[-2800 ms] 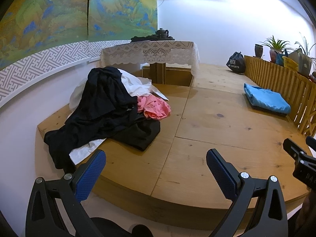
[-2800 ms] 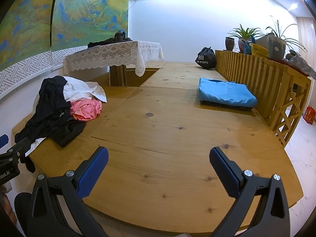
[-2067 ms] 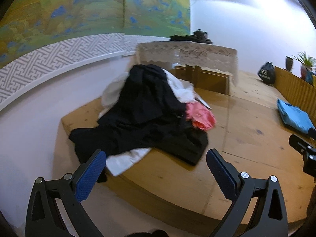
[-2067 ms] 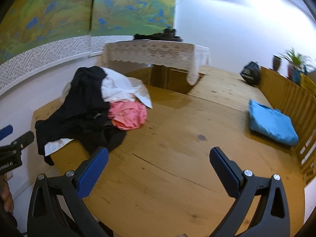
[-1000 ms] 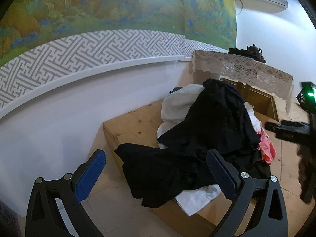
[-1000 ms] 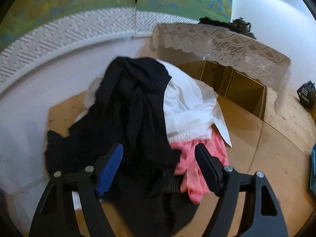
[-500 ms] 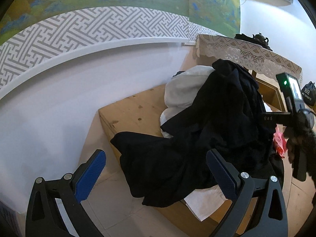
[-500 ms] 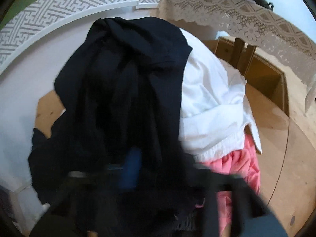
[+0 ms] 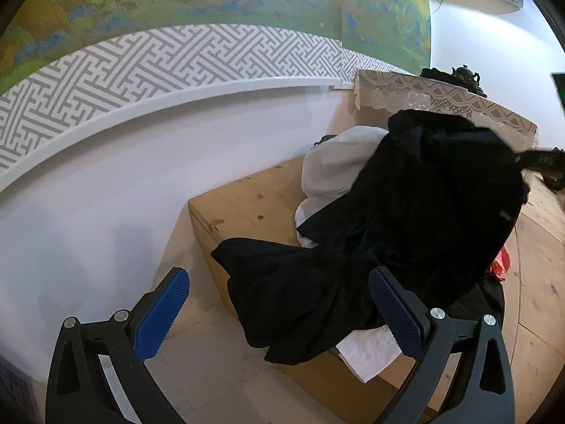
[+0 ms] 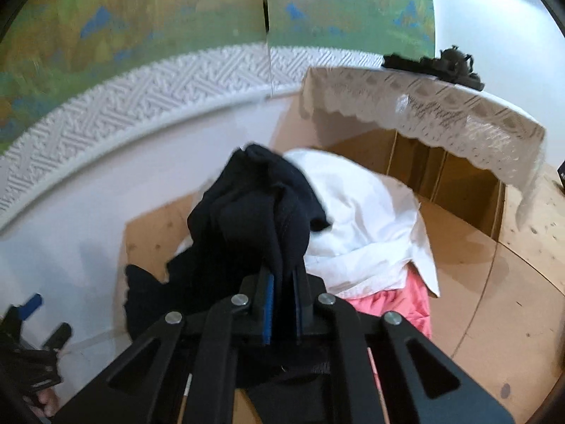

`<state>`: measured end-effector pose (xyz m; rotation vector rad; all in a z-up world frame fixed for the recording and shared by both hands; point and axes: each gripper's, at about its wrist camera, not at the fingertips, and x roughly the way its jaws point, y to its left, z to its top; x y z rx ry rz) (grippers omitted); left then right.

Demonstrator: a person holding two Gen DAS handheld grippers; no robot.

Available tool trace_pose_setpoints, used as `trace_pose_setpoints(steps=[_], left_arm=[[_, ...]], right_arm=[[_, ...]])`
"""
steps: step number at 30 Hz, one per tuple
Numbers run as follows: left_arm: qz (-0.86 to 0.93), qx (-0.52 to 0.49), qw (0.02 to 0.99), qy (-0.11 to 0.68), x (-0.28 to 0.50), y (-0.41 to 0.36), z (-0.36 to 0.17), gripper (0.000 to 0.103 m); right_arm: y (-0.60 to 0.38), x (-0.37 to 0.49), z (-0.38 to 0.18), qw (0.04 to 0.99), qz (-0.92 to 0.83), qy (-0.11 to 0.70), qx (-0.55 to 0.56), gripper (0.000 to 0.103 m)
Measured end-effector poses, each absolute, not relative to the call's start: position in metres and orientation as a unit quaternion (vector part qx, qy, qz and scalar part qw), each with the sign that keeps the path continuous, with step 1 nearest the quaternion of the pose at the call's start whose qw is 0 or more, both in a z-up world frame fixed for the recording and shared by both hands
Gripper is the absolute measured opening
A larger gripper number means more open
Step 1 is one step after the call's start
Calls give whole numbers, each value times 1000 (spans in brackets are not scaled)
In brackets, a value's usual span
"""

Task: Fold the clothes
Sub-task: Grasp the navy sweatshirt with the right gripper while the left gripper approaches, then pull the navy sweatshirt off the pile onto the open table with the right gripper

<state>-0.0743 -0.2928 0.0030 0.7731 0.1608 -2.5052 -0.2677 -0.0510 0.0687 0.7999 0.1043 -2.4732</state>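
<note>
Right claw [image 10: 282,312] clamped on black garment [image 10: 254,212], pads mostly buried | left claw [image 9: 279,309] wide open, empty

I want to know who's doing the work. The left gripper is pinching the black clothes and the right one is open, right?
It's the other way round. In the right wrist view, the right gripper is shut on the black garment. In the left wrist view, the left gripper is open, its fingers spread wide with nothing pinched between them.
</note>
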Motion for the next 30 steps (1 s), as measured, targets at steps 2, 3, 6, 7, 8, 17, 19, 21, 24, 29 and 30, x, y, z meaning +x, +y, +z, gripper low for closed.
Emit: trace_pose_setpoints(steps=[2, 3, 6, 7, 8, 17, 19, 21, 24, 29, 30], left_arm=[[-923, 281, 256, 57, -70, -291, 8, 102], [-924, 280, 256, 56, -68, -290, 10, 102], [-927, 274, 249, 53, -64, -281, 17, 102], [-929, 272, 244, 49, -64, -276, 20, 102], [-932, 275, 231, 42, -67, -265, 19, 102], [-945, 313, 90, -36, -94, -142, 9, 102], [-944, 320, 58, -54, -100, -115, 7, 102], [-941, 331, 20, -68, -106, -85, 2, 102], [-930, 354, -43, -87, -107, -31, -11, 102], [-898, 380, -155, -158, -97, 74, -32, 102], [-892, 380, -173, -172, -93, 92, -35, 102]], right_arm=[[-34, -250, 84, 262, -922, 35, 284, 8], [-22, -241, 93, 257, -925, 34, 279, 8], [24, -210, 120, 235, -934, 30, 268, 8], [43, -198, 125, 225, -936, 27, 269, 8], [62, -186, 131, 215, -938, 24, 271, 8], [293, -50, 86, -71, -945, -23, 318, 8], [335, -31, 49, -127, -922, -20, 366, 8], [371, -15, 13, -160, -895, -32, 416, 12], [405, 3, -29, -170, -858, -64, 480, 20], [435, 33, -44, -169, -858, -94, 476, 43], [440, 36, -43, -168, -860, -103, 470, 44]])
